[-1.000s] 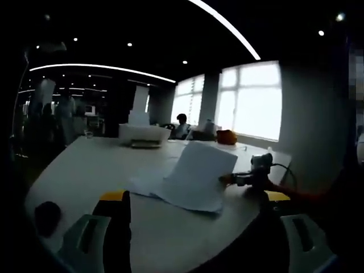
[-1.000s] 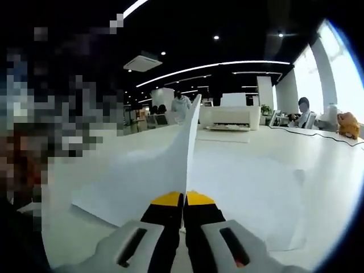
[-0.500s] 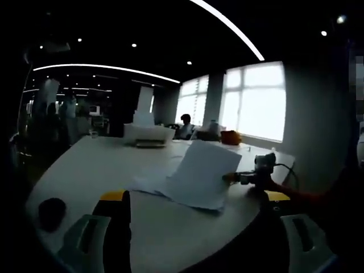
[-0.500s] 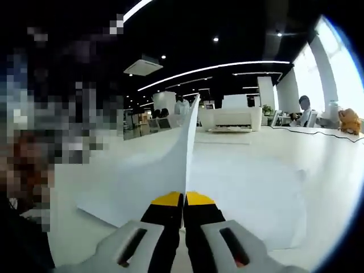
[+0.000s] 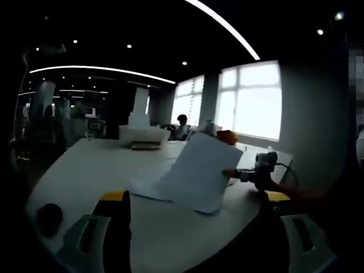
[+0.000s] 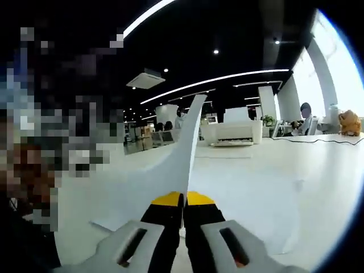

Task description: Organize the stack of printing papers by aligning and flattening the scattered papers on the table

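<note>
Paper is the main thing on the big white table (image 5: 85, 170). One sheet (image 5: 196, 173) is lifted up off the table, tilted, with its lower edge down near the other papers (image 5: 145, 186) that lie flat under it. In the left gripper view, the right gripper (image 5: 236, 174) comes in from the right side and pinches the lifted sheet at its right edge. In the right gripper view, that same sheet (image 6: 176, 165) stands up on its edge and curves away from the camera, and the right gripper (image 6: 183, 200) has its two yellow-tipped jaws pressed tight together on the bottom of it. More papers (image 6: 244, 193) lie flat on the table just behind and to the right of the jaws.

The left gripper (image 5: 193, 196) is held back from the papers, near the table's edge, and touches nothing. Its jaws stand far apart, with a yellow tip on each.

Farther back on the table sits a white printer (image 5: 143, 134), seen too in the right gripper view (image 6: 232, 132). A person (image 5: 182, 125) sits beyond it by the bright windows (image 5: 250, 99). An orange thing (image 5: 226, 136) sits at the far side of the table near the window. A small dark round thing (image 5: 48, 216) rests on the table at the left, close to the left gripper
</note>
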Demonstrator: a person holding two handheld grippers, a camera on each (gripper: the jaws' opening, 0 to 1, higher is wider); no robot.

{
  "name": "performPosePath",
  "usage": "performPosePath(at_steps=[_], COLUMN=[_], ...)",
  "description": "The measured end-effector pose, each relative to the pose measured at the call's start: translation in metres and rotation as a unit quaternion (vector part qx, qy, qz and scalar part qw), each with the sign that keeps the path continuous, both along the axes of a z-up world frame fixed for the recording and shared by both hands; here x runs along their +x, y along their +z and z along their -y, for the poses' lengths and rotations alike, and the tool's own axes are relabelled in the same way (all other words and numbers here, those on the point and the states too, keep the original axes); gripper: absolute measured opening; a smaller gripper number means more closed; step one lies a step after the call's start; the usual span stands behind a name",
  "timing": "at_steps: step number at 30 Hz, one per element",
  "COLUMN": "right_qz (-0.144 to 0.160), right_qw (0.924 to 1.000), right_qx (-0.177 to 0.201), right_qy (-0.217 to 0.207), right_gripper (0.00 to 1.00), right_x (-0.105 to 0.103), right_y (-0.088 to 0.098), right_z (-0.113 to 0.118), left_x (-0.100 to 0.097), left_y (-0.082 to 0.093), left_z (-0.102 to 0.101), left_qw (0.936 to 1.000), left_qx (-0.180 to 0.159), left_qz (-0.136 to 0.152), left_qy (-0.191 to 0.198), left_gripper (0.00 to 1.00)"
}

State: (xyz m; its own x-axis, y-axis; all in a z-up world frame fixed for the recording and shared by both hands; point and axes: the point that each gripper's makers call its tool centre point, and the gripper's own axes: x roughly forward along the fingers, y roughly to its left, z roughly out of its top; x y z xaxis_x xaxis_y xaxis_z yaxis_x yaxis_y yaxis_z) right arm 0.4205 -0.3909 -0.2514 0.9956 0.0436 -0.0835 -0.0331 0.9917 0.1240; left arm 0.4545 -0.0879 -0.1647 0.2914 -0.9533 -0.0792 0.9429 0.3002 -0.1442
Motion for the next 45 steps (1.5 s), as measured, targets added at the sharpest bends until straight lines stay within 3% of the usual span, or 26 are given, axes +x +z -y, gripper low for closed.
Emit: performPosePath(at_steps=[5,20,37,45], right_qz=[0.018,0.037,0.042,0.037], right_qw=[0.9994,0.9908,0.9736,0.9717], right_qx=[-0.023,-0.116,-0.195,-0.199], right_qy=[0.021,0.06,0.111,0.122], right_gripper=[0.0,0.0,0.0,0.0], right_x=[-0.008,-0.019,-0.032,-0.031], right_y=[0.029,0.076,0.105,0.104], right_z=[-0.02,-0.045,-0.088,-0.095], left_x=[0.0,-0.005,-0.006,-0.005], left_y=[0.002,0.004,0.003,0.003], left_z=[0.002,0.005,0.005,0.002], left_qw=[1.0,0.9999,0.9998,0.9999], left_qx=[0.003,0.002,0.01,0.004], left_qz=[0.004,0.009,0.016,0.013], left_qy=[-0.003,-0.007,-0.009,-0.007], left_gripper=[0.97,0.97,0.97,0.97])
